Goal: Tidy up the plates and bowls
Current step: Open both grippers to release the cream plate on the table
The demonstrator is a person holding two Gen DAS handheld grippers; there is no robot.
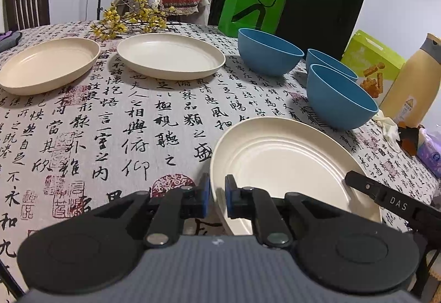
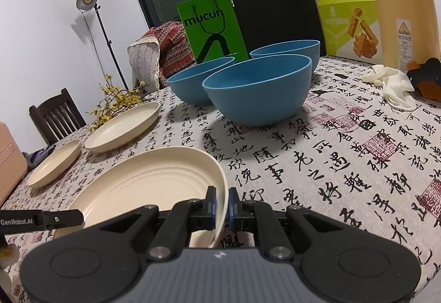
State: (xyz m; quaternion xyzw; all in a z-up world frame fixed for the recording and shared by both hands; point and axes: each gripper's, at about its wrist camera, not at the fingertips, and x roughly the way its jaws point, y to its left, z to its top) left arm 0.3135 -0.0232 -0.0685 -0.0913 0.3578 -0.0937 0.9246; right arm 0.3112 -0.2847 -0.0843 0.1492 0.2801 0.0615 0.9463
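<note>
Ahead of my left gripper (image 1: 217,192) the cloth (image 1: 115,137) lies bare up to two far plates (image 1: 171,56); three blue bowls (image 2: 256,88) (clustered) block my right.

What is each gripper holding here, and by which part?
Both hold the nearest cream plate by its rim: the left gripper on the plate's left edge, the right gripper on its right edge.
</note>
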